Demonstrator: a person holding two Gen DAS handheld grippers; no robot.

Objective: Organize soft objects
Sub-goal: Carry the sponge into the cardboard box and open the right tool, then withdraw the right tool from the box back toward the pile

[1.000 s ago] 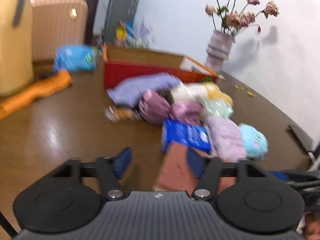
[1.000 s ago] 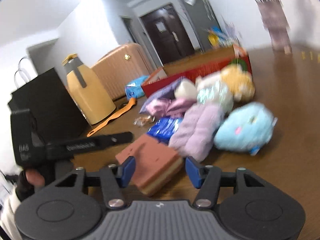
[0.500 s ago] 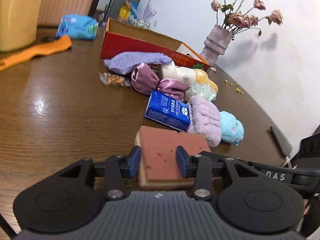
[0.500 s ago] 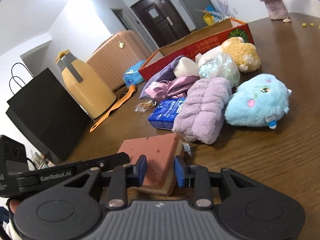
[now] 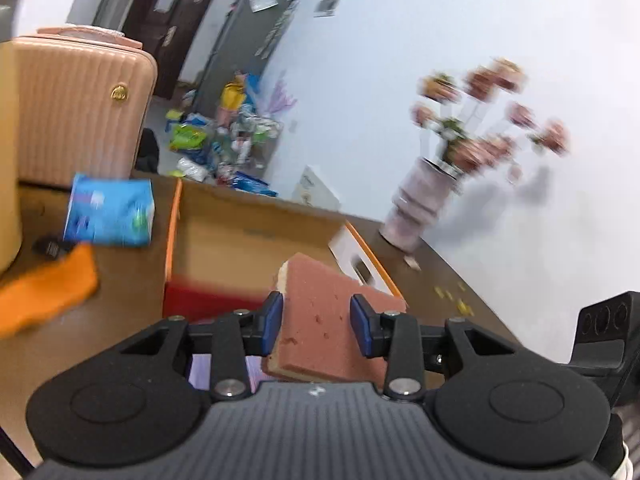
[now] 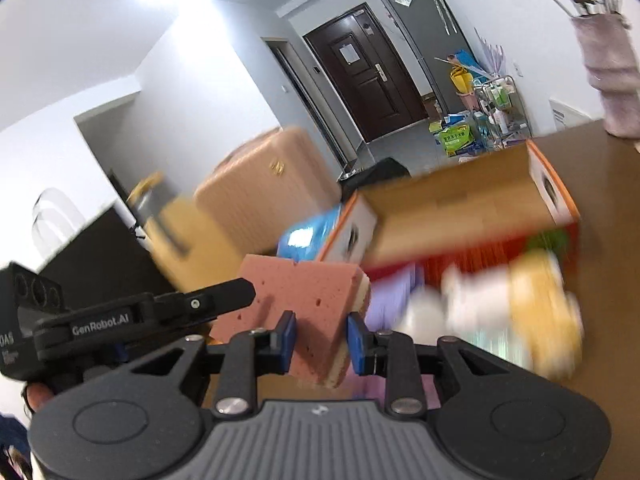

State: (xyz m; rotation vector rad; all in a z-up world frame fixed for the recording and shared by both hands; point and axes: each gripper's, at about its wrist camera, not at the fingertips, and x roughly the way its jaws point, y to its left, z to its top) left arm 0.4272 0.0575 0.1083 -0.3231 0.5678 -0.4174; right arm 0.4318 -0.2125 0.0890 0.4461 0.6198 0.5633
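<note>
**A:** What's in view, biggest first?

**B:** The brown wooden counter (image 5: 120,304), then the open red-and-orange cardboard box (image 5: 256,240), then the rectangular pink-and-cream sponge block (image 5: 320,320) lifted in front of the box.

**A:** Grip?

**B:** My left hand-held gripper (image 5: 316,322) and right hand-held gripper (image 6: 318,338) each pinch that sponge between their blue pads.

**A:** Risk?

**B:** I'd guess the foam compresses, so uneven pulling between my two hands could twist it loose short of the box.

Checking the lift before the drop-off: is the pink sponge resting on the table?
No: the pink sponge is held above the table, both grippers clamped on it, near the open cardboard box.
</note>
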